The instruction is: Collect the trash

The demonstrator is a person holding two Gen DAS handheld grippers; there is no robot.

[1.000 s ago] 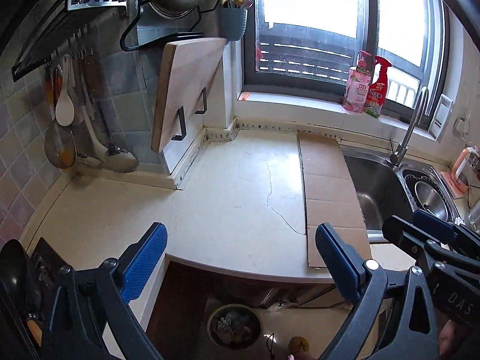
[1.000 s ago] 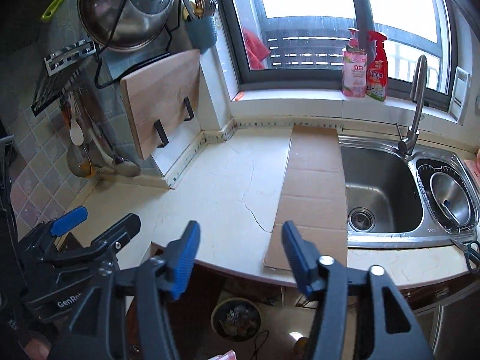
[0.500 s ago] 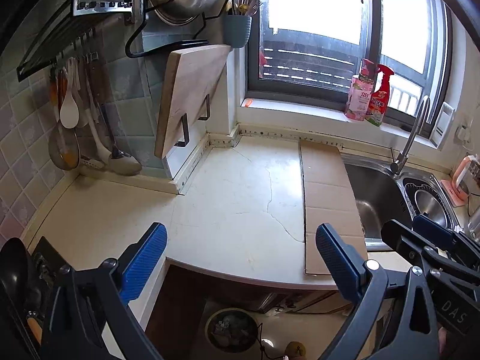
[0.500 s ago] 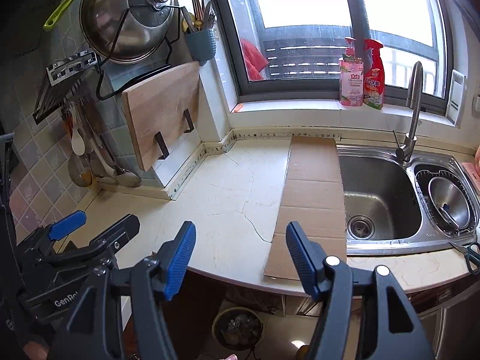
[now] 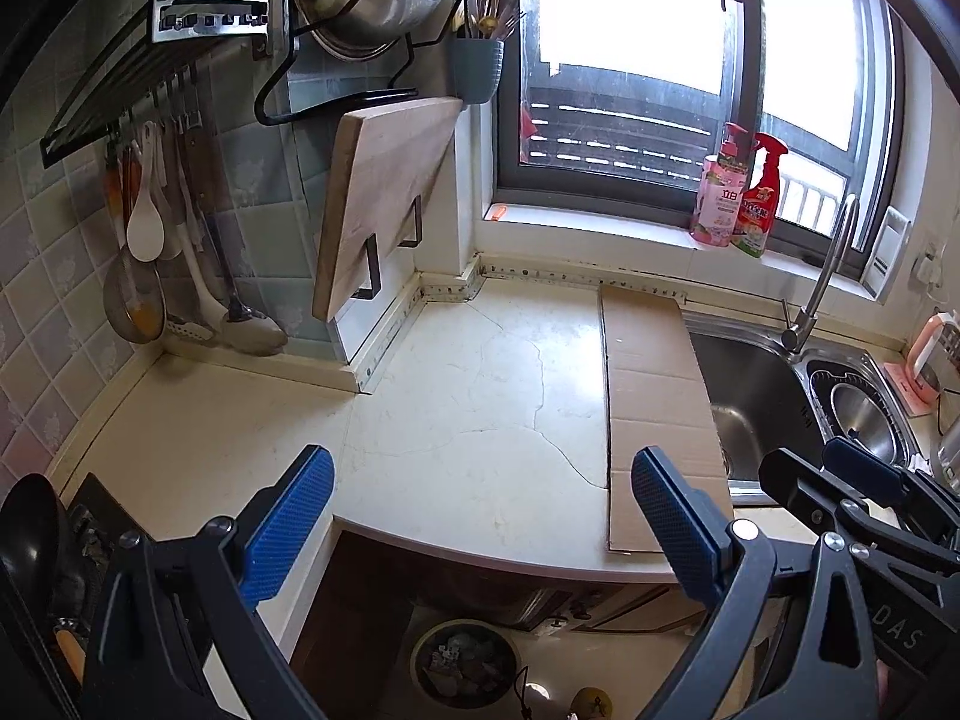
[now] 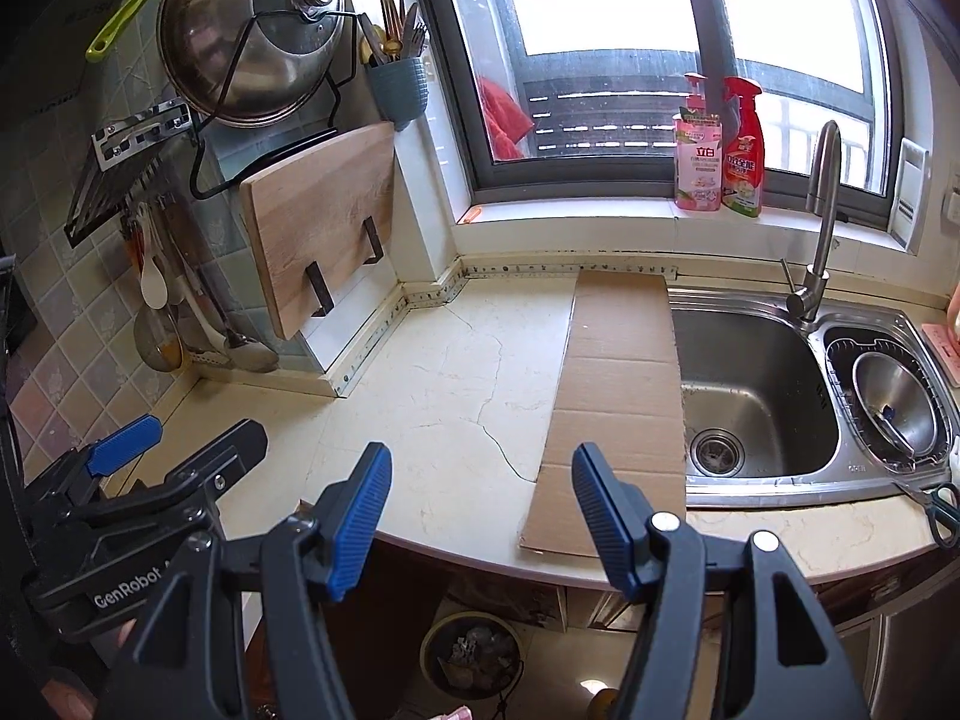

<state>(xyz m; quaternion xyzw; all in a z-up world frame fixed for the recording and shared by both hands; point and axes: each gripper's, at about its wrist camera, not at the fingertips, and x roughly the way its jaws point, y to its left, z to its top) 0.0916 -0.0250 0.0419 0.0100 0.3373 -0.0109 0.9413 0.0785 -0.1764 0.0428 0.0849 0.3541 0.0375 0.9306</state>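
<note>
A long flat strip of brown cardboard [image 5: 654, 390] [image 6: 618, 390] lies on the cream countertop [image 5: 468, 420], from the back wall to the front edge, just left of the sink. On the floor below the counter stands a round bin [image 5: 465, 663] [image 6: 471, 654] holding grey scraps. My left gripper [image 5: 480, 474] hovers open over the counter's front edge, with nothing between its blue pads. My right gripper [image 6: 480, 468] is open too and holds nothing, its right pad over the cardboard's near end. Each gripper shows at the side of the other's view.
A steel sink [image 6: 756, 396] with a tall faucet [image 6: 819, 228] lies right of the cardboard, and scissors [image 6: 936, 507] lie by its front corner. Two bottles [image 6: 717, 150] stand on the sill. A cutting board [image 6: 324, 228] and ladles [image 5: 156, 252] hang at the left wall. A black pan [image 5: 30, 534] sits at the far left.
</note>
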